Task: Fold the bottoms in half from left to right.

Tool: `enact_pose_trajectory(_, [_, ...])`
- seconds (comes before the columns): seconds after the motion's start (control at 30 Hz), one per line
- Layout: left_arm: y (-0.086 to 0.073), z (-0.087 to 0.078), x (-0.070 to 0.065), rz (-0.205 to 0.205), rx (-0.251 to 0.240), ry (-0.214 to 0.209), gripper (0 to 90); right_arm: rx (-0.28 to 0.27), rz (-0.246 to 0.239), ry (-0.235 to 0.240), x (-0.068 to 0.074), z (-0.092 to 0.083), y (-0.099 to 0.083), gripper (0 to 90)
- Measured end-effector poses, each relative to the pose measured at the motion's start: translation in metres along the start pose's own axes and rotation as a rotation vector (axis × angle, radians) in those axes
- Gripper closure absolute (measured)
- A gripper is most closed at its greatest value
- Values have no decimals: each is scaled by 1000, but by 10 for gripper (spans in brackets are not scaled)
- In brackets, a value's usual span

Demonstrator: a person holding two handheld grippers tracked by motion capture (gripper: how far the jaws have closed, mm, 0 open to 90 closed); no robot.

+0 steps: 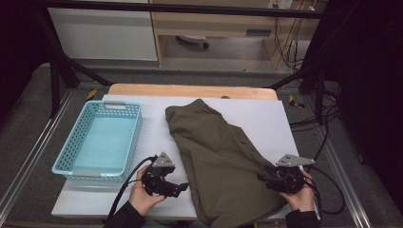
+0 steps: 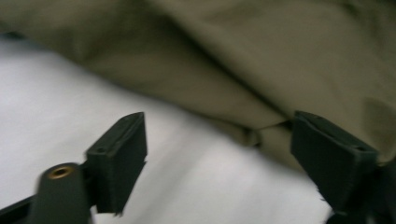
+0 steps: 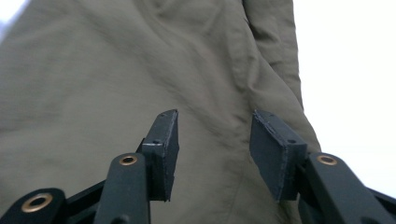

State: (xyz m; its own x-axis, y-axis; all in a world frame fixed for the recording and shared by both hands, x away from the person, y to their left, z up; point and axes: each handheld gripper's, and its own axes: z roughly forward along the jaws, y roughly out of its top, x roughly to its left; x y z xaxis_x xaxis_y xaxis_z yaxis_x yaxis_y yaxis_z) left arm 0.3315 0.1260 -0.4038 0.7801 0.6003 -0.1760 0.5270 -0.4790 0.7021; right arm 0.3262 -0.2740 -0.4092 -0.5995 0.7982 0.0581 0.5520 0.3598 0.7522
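White rectangular tabletop sheet is lying under everything, both tongs sitting at its near edge. Olive-green crumpled fabric garment is spreading between the two tongs and away from them, its near hem hanging over the table's front edge. Light-blue perforated plastic basket is sitting just beyond and to the outer side of the left tongs, apart from the garment.

Left black two-jaw gripper, held in the person's left hand, is pointing sideways at the garment's left edge; in the left gripper view the jaws are standing wide apart over the white sheet, the cloth's folded edge lying just ahead of them, one jaw close against it, nothing pinched.

Right black two-jaw gripper, held in the right hand, is sitting at the garment's right edge; in the right gripper view its jaws are standing partly apart over the cloth, fabric showing in the gap, pads not pressing it.
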Motion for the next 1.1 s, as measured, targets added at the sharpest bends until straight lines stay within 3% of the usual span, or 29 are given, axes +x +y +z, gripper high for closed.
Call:
enact_pose_trajectory(0.27, [7,18,-29,-3,19,-61,348,16,32,-22,-5,11,-11,484])
enact_pose_trajectory(0.4, [7,33,-44,18,59,-46,421,12,23,-28,-4,11,-13,423])
enact_pose_trajectory(0.6, [2,49,-48,6,89,-40,530,2,29,-76,-8,13,-17,261])
enact_pose_trajectory(0.73, [0,55,-49,-2,100,-40,624,0,47,-91,-11,11,-17,226])
enact_pose_trajectory(0.8, [-2,58,-50,-3,101,-41,685,-1,54,-97,-13,10,-19,247])
enact_pose_trajectory(0.97, [-5,62,-52,12,113,-42,849,30,78,-100,-17,10,-23,477])
enact_pose_trajectory(1.1, [-6,60,-51,16,111,-47,888,67,86,-91,-16,14,-25,609])
